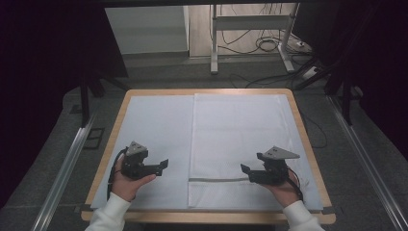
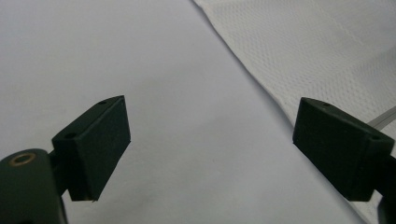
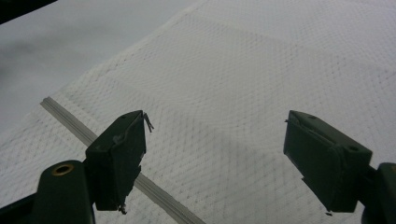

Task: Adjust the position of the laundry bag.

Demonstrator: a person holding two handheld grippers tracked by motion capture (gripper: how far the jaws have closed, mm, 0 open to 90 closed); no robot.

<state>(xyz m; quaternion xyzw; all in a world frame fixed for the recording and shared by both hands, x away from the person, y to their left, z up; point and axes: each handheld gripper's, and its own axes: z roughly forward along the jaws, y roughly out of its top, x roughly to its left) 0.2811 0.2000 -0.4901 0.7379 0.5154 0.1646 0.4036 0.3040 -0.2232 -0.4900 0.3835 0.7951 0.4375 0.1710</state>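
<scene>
- Your left gripper hovered near the front left corner of the table, held in your left hand, jaws pointing toward the middle.
- Its jaws stood wide apart with nothing between them; in the left gripper view the black pads framed bare pale sheet.
- That smooth pale sheet covered the left part of the table, from the far edge to the front edge.
- The white towel lay flat on the right part of the table, its left edge running along the middle line from the far edge to near the front edge.
- The towel's weave showed as a fine mesh in the right gripper view; its edge appeared at the upper right of the left gripper view.
- A grey stripe crossed the towel near its front edge, parallel to the table's front edge.
- Your right gripper hovered over the towel near the front right corner of the table, held in your right hand, jaws pointing toward the left gripper.
- Its jaws were likewise spread wide and empty; the right gripper view showed the pads above the towel, with the grey stripe passing under the left one.
- I could not tell whether either gripper touched the surface.
</scene>
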